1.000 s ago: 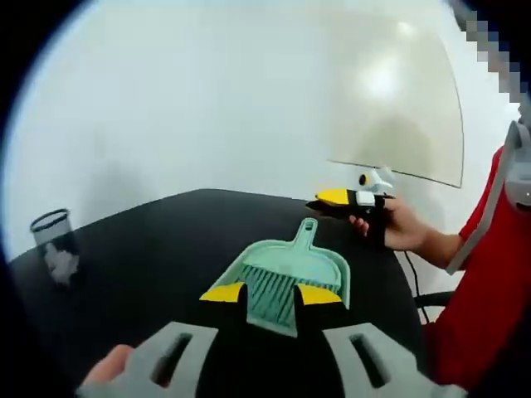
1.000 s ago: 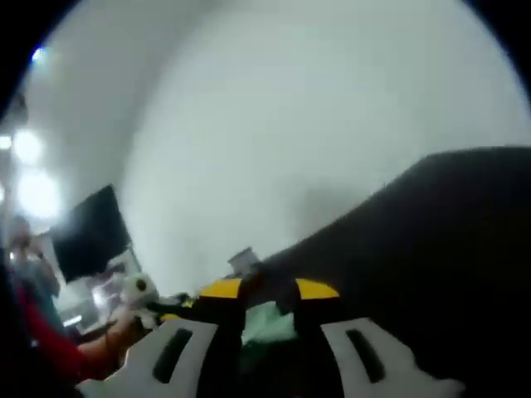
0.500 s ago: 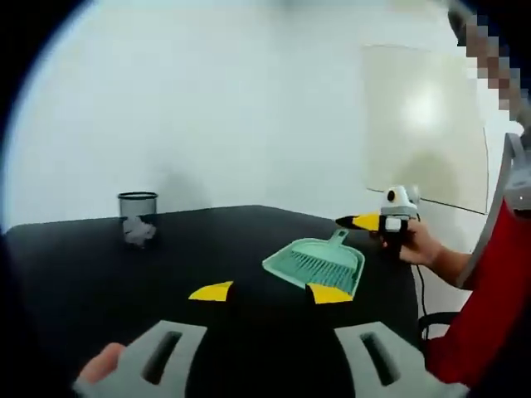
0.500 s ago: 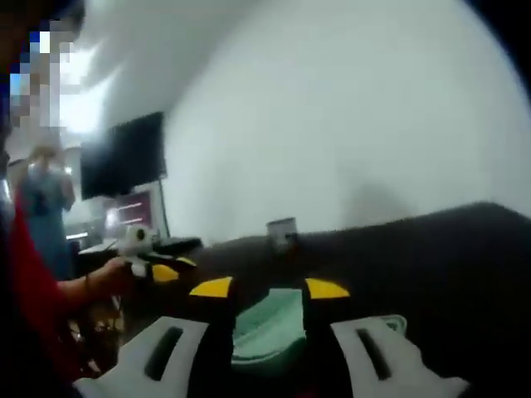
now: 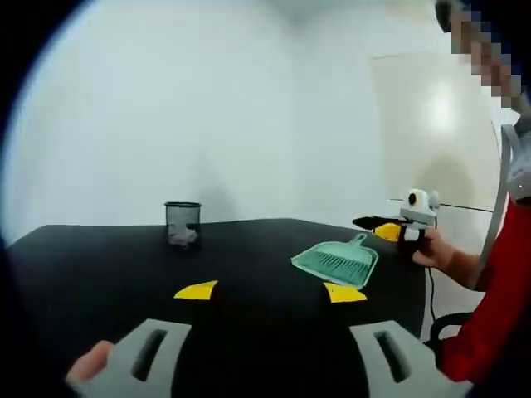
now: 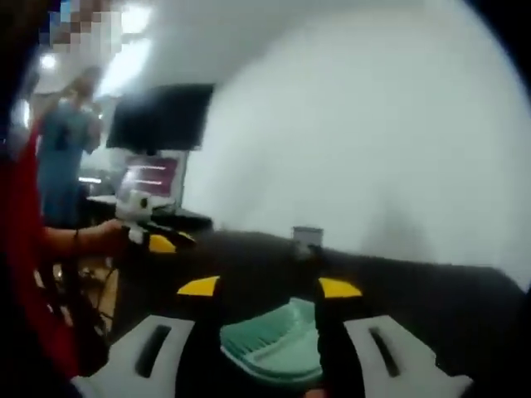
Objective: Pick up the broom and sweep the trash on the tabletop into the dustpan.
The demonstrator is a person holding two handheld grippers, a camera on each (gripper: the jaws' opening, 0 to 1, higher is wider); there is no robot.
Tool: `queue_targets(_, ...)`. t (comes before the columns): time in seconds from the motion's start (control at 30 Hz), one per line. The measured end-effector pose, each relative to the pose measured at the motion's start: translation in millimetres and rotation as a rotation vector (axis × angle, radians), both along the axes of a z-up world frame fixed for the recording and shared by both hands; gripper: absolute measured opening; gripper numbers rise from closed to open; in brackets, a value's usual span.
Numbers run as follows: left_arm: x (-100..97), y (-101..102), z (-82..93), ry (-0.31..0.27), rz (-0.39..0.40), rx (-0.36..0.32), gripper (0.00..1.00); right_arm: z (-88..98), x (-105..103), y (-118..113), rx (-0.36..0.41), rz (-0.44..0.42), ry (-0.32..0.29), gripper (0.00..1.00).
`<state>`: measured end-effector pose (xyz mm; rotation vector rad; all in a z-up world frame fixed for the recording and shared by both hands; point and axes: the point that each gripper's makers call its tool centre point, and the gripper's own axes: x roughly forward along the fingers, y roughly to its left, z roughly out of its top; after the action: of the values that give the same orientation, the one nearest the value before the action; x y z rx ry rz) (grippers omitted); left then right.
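Blurrily, the dustpan (image 6: pixel 274 348) sits between the right tool's (image 6: pixel 270 290) jaws.

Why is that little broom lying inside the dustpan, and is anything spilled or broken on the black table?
Nothing looks spilled or broken. The green dustpan lies flat on the black table with the broom's bristles nested in it, a tidy storage pose. The mesh cup stands upright with crumpled paper inside. No loose trash is visible on the tabletop.

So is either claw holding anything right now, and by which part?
Nothing is held. The left claw and right claw both stand open; the teal dustpan lies on the table, seen between the right claw's jaws, not clamped.
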<state>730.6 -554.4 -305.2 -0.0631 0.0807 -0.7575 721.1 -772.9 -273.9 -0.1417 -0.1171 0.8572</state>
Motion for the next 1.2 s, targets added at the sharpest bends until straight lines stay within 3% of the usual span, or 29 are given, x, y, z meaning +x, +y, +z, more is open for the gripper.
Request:
queue_targets(0.23,-0.5,-3.9,-0.4,-0.037,0.007,0.020,0.54,-4.6,-10.7,9.1,-0.008,0.044,-0.009,0.53)
queue_targets(0.53,-1.5,-9.6,-3.3,-0.046,-0.002,0.027,0.52,0.6,-10.2,0.8,0.065,0.050,0.015,0.53)
queue_targets(0.73,-1.5,-7.5,0.1,-0.035,-0.010,-0.016,0.52,5.2,-10.5,-4.0,0.115,0.058,0.035,0.53)
queue_targets(1.2,-2.1,-7.7,0.6,-0.033,-0.020,-0.030,0.50,7.6,-9.3,-9.2,0.163,0.067,0.064,0.51)
